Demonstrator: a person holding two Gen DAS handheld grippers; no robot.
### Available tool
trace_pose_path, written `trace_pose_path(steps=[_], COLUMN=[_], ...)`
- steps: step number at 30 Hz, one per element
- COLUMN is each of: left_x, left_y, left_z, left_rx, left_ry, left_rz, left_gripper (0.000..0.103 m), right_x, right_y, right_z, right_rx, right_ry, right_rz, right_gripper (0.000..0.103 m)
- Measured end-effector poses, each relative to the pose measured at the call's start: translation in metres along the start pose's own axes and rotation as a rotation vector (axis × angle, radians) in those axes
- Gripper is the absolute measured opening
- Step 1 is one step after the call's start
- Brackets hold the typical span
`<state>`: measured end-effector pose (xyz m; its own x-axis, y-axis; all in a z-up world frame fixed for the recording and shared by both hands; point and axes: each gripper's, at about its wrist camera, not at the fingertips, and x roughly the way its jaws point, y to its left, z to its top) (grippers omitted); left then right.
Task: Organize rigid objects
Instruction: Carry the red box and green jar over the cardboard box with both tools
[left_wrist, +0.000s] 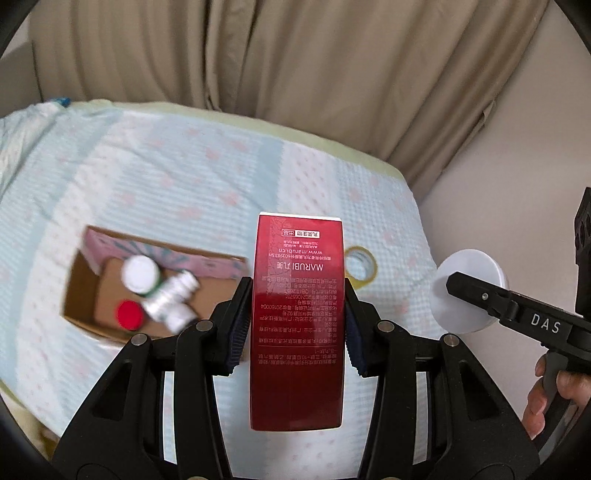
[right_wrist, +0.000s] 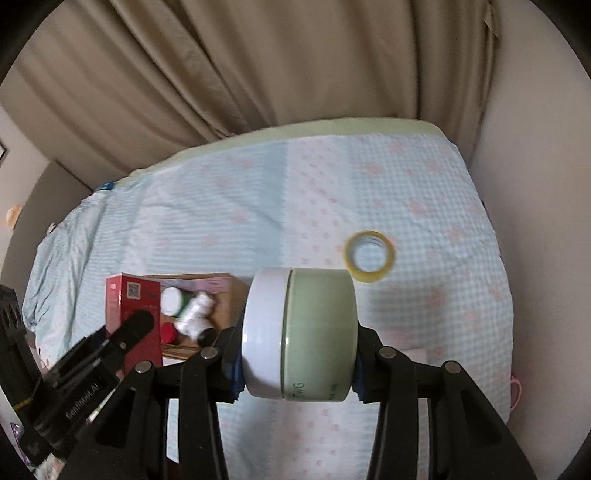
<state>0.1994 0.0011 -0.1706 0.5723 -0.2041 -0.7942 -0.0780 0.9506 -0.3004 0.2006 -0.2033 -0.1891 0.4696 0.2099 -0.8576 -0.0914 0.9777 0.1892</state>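
Observation:
My left gripper (left_wrist: 298, 325) is shut on a tall red carton (left_wrist: 297, 317), held above the bed to the right of an open cardboard box (left_wrist: 110, 328). The box holds several small bottles (left_wrist: 162, 295). My right gripper (right_wrist: 300, 336) is shut on a green jar with a white lid (right_wrist: 300, 334), held on its side above the bed. The jar's white lid (left_wrist: 467, 291) also shows at the right of the left wrist view. The red carton (right_wrist: 133, 314) and the box (right_wrist: 221, 295) show at the left of the right wrist view.
A roll of yellow tape (right_wrist: 369, 256) lies on the bedspread (right_wrist: 258, 221) to the right of the box; it also shows in the left wrist view (left_wrist: 362, 271). Beige curtains (left_wrist: 295, 55) hang behind the bed. A wall (right_wrist: 535, 184) borders the bed's right side.

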Motion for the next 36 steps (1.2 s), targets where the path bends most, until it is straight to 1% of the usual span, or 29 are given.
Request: trace_pose_path(steps=[3,6,9,12,15,18,21,25,28,31,36], left_x=[-0.024,-0.036,-0.042,-0.038,-0.03,-0.019,-0.003,0.023,0.045,0.067,0.108], left_y=[0.041,0.078,0.116,0.154,0.193,0.222,0.244,0.268,0.277,0.284,0.294], left_z=[0.011,0.023,0.034,0.043,0.051,0.056,0.059,0.057,0.052,0.045,0.032], left_rx=[-0.002,-0.002,0.02,0.063,0.091,0.102,0.115,0.137,0.166,0.167,0.172], left_ry=[-0.015,-0.021,-0.005,0.016,0.055,0.098,0.136,0.186,0.21,0.244,0.315], left_rz=[0.006,-0.002,-0.006,-0.016,-0.024,-0.026,-0.02,0.002,0.032,0.042,0.056], left_gripper=[0.041,0.041,0.041,0.041,0.041,0.041,0.041,0.041,0.041,0.041,0.041], right_x=[-0.003,0.001,0.007,0.021,0.04,0.06,0.077,0.1,0.118,0.141,0.181], right_y=[0.036,0.076,0.114,0.149,0.177,0.199,0.22,0.236,0.239,0.239,0.227], right_z=[-0.003,-0.007,-0.011,-0.014,-0.017,-0.019,-0.019,-0.018,-0.017,-0.018,-0.021], right_rx=[-0.01,-0.024,-0.009,0.02,0.048,0.09,0.084,0.081,0.063,0.032,0.018], right_ry=[-0.01,-0.018,-0.023,-0.019,0.002,0.028,0.045,0.08,0.11,0.146,0.21], right_rz=[0.031,0.038,0.041,0.04,0.032,0.026,0.012,-0.01,-0.032,-0.064,-0.113], right_gripper=[0.04,0.04,0.04,0.04,0.04,0.04,0.04,0.04,0.04,0.04,0.04])
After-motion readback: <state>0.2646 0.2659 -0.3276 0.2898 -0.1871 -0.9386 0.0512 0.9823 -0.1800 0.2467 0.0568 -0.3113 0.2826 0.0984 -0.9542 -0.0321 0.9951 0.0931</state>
